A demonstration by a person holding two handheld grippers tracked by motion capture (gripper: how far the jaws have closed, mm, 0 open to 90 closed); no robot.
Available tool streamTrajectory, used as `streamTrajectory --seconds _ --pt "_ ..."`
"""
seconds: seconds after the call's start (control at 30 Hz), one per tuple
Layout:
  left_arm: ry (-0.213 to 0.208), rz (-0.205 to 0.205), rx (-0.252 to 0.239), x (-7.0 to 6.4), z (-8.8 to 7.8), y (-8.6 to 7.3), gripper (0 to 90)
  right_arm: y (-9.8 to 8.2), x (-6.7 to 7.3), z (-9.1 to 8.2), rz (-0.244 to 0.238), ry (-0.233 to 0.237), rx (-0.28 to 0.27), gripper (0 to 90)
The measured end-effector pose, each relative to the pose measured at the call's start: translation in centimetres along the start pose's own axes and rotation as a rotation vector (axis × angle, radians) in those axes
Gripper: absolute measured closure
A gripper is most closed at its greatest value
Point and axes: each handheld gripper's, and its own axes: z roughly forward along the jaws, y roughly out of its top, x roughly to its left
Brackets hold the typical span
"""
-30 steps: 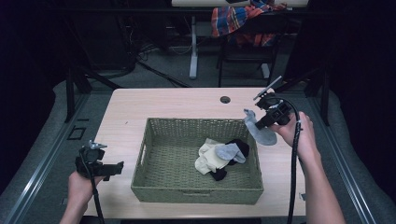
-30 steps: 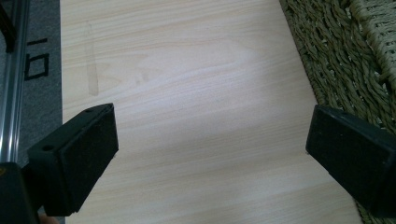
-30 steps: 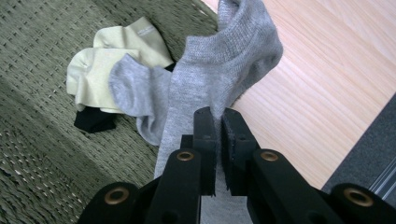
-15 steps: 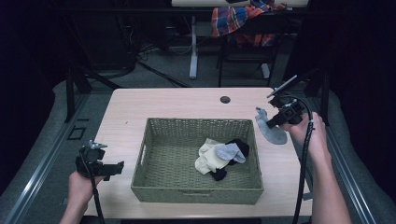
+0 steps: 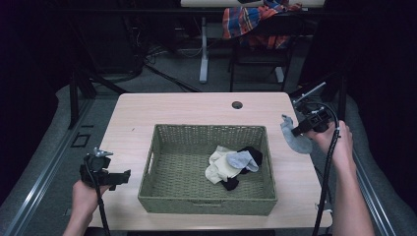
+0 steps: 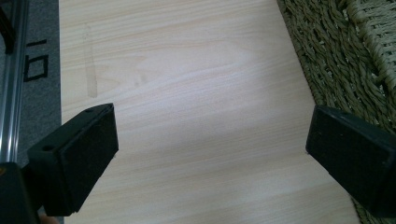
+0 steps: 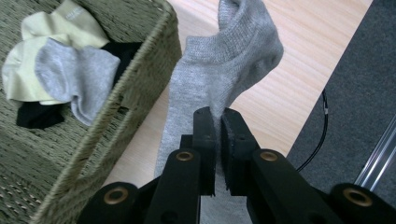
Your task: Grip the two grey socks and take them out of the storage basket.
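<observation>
My right gripper is shut on a grey sock, which hangs over the table's right edge, just right of the woven basket. In the basket lie several socks: cream, grey and black. My left gripper stands open low over bare wood at the table's front left, beside the basket wall, with nothing between its jaws.
The wooden table has a round cable hole at its back. A chair with a plaid cloth stands beyond it. A metal rail and grey floor border the table's left; a cable lies on the floor at right.
My right gripper has carried the grey sock rightwards, away from the basket, out to the table's right edge. The left gripper has stayed put.
</observation>
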Motion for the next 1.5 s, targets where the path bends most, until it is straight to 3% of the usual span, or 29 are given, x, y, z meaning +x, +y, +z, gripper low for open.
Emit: streamTrajectory --seconds 0.27,0.47,0.73,1.5 --pt "-0.001 0.0 0.001 0.0 0.0 0.0 2.5 -0.3 -1.0 1.2 0.03 -0.01 0.024 85.8" --pt "-0.002 -0.003 -0.002 0.0 -0.1 0.0 2.5 -0.7 -2.0 3.5 0.051 0.001 0.073 85.8" --pt "-0.001 -0.005 -0.002 0.1 -0.1 0.0 2.5 -1.0 -2.3 6.6 0.07 0.003 0.125 85.8" --pt "-0.001 -0.004 -0.005 0.1 -0.1 0.0 2.4 -1.3 -2.8 9.4 0.059 0.009 0.173 85.6"
